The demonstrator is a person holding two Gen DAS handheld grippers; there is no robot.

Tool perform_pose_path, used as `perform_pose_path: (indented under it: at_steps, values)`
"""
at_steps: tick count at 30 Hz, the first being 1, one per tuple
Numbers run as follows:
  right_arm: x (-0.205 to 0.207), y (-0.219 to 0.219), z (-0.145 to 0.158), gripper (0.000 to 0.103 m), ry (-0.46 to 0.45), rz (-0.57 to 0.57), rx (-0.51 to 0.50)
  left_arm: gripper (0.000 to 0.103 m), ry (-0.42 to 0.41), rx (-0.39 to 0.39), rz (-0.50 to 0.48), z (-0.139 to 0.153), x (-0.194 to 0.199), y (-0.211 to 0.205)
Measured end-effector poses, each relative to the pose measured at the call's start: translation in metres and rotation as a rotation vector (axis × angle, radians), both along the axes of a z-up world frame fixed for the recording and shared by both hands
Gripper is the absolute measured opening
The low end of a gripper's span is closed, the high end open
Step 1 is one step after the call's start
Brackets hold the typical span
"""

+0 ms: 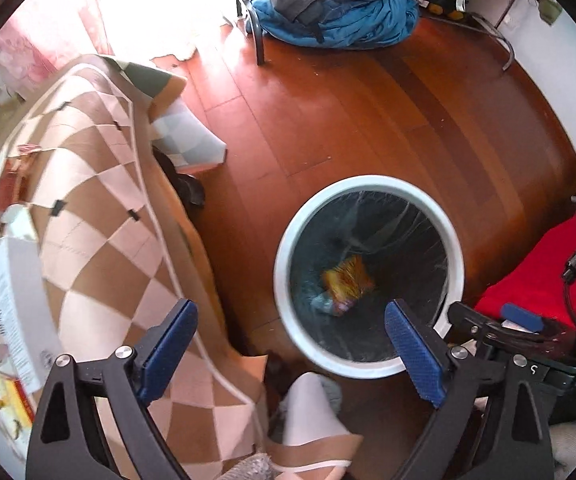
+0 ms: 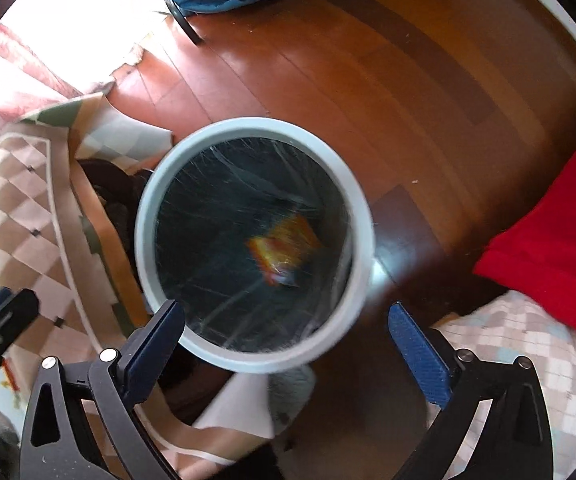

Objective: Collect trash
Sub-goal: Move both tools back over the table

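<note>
The white-rimmed trash bin stands on the wooden floor, lined with a thin dark bag, and at its bottom lies a crumpled orange-and-yellow wrapper, blurred in both views. The right gripper hangs above the bin's near rim with its jaws spread wide and nothing between them; the left gripper hovers just beside the bin, over the edge of a checkered beige cloth, likewise released and empty. On that cloth, away from the bin, lie papers and packaging, too smeared to name, which look like the next litter to gather. Such scraps are probably light, thin and soft, apt to slide or fold when pinched, so a grip across a raised crease or a free edge should serve better than pressing down flat onto the cloth. Beyond the bin a blue heap of clothing sits on the floor, and a red fabric lies near the bin's other side.
</note>
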State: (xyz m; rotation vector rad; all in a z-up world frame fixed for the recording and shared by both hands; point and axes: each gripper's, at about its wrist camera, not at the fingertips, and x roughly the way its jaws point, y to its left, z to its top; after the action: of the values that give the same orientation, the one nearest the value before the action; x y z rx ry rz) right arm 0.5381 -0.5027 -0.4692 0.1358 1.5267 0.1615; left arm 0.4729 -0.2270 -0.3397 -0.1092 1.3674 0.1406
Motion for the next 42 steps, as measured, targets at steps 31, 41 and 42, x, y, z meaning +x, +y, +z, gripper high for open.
perform_pose_path:
  at_steps: [31, 41, 42]
  values:
    - [-0.137, 0.051, 0.269, 0.103, -0.372, 0.041, 0.118, 0.096, -0.330, 0.038, 0.173, 0.201, -0.143, 0.076]
    - [-0.141, 0.225, 0.227, 0.103, -0.283, 0.287, 0.138, 0.096, -0.221, 0.141, 0.483, 0.153, -0.230, 0.243]
    - [-0.137, 0.244, 0.214, 0.103, -0.260, 0.305, 0.137, 0.096, -0.193, 0.142, 0.522, 0.140, -0.241, 0.263]
